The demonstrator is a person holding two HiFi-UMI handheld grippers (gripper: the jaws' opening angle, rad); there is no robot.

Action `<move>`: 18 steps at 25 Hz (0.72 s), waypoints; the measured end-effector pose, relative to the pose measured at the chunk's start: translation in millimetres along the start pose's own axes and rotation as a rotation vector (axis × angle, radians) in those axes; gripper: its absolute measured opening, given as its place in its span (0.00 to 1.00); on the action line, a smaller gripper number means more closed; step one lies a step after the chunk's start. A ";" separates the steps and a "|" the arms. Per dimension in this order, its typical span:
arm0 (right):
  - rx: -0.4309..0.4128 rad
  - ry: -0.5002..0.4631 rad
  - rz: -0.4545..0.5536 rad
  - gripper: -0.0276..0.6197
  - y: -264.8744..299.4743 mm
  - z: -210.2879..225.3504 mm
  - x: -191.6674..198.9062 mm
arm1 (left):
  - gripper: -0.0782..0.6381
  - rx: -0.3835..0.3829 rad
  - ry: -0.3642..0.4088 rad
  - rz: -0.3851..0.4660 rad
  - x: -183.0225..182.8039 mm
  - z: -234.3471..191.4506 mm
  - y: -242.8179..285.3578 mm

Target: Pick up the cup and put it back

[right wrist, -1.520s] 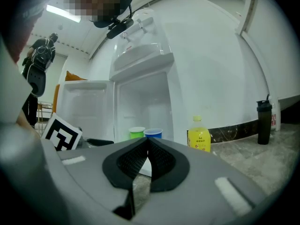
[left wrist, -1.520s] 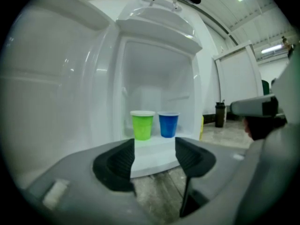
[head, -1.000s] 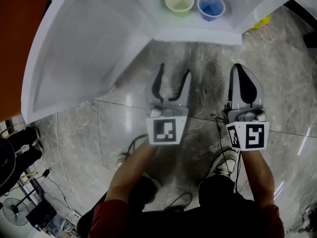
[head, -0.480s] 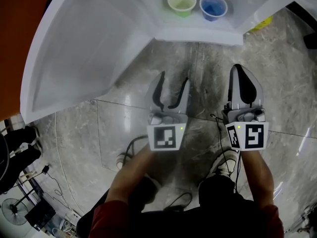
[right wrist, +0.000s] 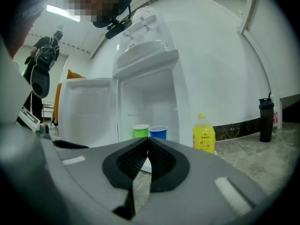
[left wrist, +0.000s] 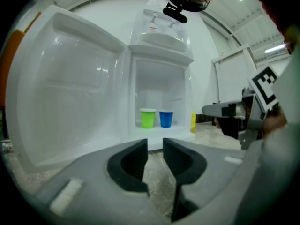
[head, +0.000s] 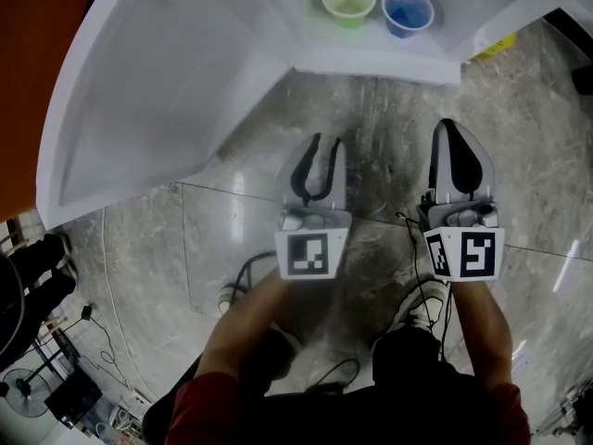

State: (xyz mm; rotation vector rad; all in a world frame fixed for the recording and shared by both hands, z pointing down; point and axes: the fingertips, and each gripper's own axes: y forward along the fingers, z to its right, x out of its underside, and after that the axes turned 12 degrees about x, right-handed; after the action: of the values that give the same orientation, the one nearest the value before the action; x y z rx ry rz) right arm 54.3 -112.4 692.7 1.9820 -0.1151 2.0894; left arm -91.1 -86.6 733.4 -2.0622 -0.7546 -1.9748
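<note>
Closing just now on nothing, the left gripper (head: pixel 324 143) kept a narrow gap between its jaws; the right gripper (head: pixel 447 130) had its jaws together, empty. Inside the fridge (head: pixel 371 63) stood a green cup (head: pixel 348 1) beside a blue cup (head: pixel 408 10). Both looked light, thin-walled and crushable, best gripped gently at mid-wall.

A small white fridge (right wrist: pixel 146 64) is seen with its door (head: pixel 157 91) swung wide open. A yellow bottle (right wrist: pixel 203 134) is stood on the marble floor (head: pixel 380 146) just beside the fridge; a dark bottle (right wrist: pixel 266 121) is set farther along the wall.
</note>
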 end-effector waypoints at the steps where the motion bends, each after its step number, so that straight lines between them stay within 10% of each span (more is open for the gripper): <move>1: -0.001 -0.001 0.000 0.04 0.1 -0.5 -0.1 | 0.23 0.000 0.001 0.004 -1.0 -0.5 -0.2; 11: 0.007 -0.011 -0.004 0.04 0.5 -1.7 0.8 | 0.11 -0.008 0.024 -0.025 -3.3 -18.7 2.4; 18: 0.005 -0.013 -0.052 0.04 1.5 -7.5 6.1 | 0.11 0.120 0.116 -0.019 -12.5 -9.4 1.7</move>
State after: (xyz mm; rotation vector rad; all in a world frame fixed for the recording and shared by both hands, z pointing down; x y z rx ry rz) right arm 46.4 -111.2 698.5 1.9795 -0.0601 2.0469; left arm -98.4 -95.3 722.5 -1.8620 -0.8494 -1.9871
